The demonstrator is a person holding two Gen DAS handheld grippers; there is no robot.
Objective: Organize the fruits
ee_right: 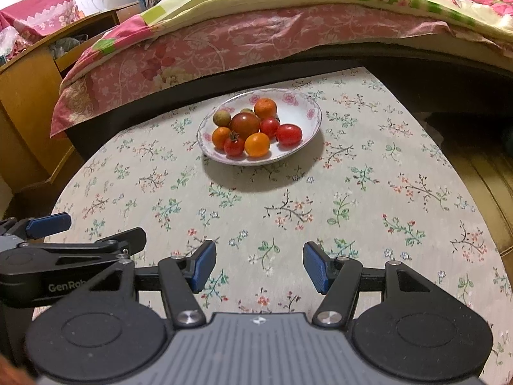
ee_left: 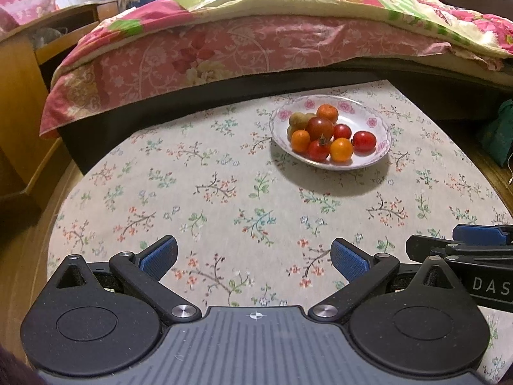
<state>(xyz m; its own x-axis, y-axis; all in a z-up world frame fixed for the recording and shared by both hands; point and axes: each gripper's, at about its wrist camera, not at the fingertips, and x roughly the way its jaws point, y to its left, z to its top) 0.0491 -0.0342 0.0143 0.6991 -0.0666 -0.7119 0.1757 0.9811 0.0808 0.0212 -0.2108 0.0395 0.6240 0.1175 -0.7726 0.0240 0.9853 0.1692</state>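
Note:
A white floral-rimmed bowl (ee_left: 378,131) (ee_right: 307,112) stands toward the far side of a table covered in a flowered cloth (ee_left: 224,211) (ee_right: 352,199). It holds several small fruits: red tomatoes (ee_left: 364,141) (ee_right: 288,134), orange ones (ee_left: 341,149) (ee_right: 257,144), a larger dark tomato (ee_left: 319,127) (ee_right: 245,124) and greenish fruits (ee_left: 296,120) (ee_right: 222,117). My left gripper (ee_left: 255,258) hovers open over the near cloth, empty. My right gripper (ee_right: 259,264) is open and empty too, beside the left one.
A bed with a pink floral quilt (ee_left: 224,48) (ee_right: 256,38) runs behind the table. A wooden cabinet (ee_left: 19,102) (ee_right: 25,102) stands at the left. A green bag (ee_left: 500,134) sits at the right edge. The other gripper's body (ee_left: 465,256) (ee_right: 64,256) shows in each view.

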